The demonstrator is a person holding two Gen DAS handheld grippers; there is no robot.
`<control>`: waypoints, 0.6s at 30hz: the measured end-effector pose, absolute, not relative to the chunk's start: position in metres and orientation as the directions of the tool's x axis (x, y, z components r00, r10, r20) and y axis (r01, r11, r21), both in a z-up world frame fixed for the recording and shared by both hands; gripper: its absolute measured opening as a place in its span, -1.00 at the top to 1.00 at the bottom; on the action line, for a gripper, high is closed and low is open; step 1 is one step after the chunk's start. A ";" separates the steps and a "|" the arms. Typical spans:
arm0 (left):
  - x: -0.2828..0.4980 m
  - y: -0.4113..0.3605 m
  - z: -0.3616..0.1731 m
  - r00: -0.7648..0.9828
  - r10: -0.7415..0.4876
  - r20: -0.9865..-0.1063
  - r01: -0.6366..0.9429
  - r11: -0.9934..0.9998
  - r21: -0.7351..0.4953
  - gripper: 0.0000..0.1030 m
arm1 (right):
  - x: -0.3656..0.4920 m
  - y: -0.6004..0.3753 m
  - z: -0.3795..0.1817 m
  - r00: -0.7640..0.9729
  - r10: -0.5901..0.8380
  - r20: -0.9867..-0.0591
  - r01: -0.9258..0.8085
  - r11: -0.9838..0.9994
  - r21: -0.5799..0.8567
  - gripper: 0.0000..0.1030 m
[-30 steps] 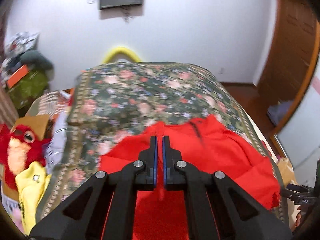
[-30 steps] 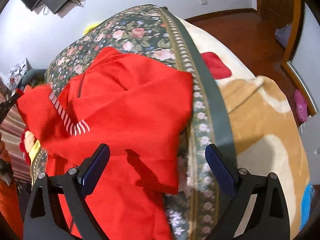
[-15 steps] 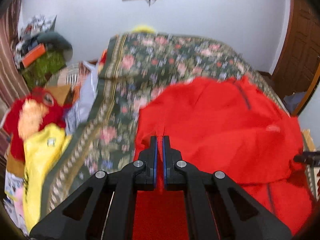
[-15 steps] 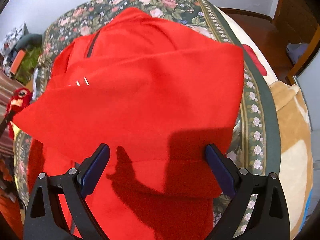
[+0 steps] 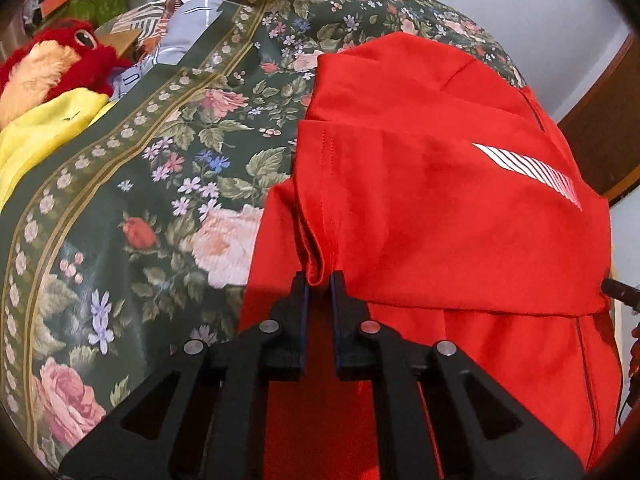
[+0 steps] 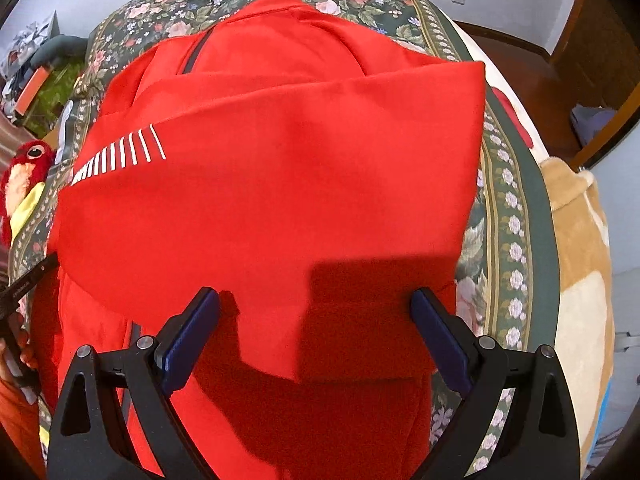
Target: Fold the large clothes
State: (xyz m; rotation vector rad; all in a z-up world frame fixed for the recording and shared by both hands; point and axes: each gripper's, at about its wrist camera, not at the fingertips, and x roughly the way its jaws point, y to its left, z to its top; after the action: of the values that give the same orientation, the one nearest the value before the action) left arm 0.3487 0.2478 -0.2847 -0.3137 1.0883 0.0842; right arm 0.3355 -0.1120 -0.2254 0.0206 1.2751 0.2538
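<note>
A large red jacket (image 5: 440, 208) with white stripes and a dark zip lies on the floral bedspread (image 5: 160, 160), its sleeve folded across the body. My left gripper (image 5: 319, 280) is nearly shut on a bunched fold of the red sleeve at its left edge, low over the bed. In the right wrist view the same red jacket (image 6: 280, 184) fills the middle. My right gripper (image 6: 316, 300) is wide open and empty, its blue pads (image 6: 192, 336) straddling the lower edge of the folded part.
A red plush toy (image 5: 52, 64) and a yellow cloth (image 5: 40, 136) lie off the bed's left side. A tan blanket (image 6: 580, 280) hangs on the bed's right side. A wooden door (image 6: 592, 40) and bare floor are at the far right.
My left gripper carried the sleeve across and down onto the jacket body, coming low over the bed; its jaws have parted slightly. The right gripper stayed open over the jacket.
</note>
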 end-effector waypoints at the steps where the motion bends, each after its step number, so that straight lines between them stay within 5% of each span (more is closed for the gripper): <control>1: 0.348 0.248 -0.283 0.464 -0.083 -0.882 -0.221 0.953 -0.207 0.77 | 0.333 -0.113 -0.225 0.262 0.201 -0.944 -0.175 0.972 0.158 -0.86; 9: 0.332 0.248 -0.257 0.438 -0.013 -0.899 -0.229 0.965 -0.125 0.55 | 0.313 -0.131 -0.207 0.253 0.262 -0.931 -0.141 0.962 0.232 -0.85; 13: 0.321 0.244 -0.228 0.472 0.012 -0.881 -0.220 0.970 -0.105 0.11 | 0.304 -0.138 -0.186 0.294 0.277 -0.915 -0.144 0.959 0.244 -0.85; 18: 0.321 0.228 -0.185 0.532 0.013 -0.847 -0.174 0.980 -0.095 -0.10 | 0.304 -0.146 -0.154 0.366 0.289 -0.885 -0.178 0.955 0.238 -0.85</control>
State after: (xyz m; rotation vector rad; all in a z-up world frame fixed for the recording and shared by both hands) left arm 0.3214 0.2281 -0.1851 -0.1759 1.0050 0.1121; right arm 0.3044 -0.1455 -0.1541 0.1078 1.1583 0.3012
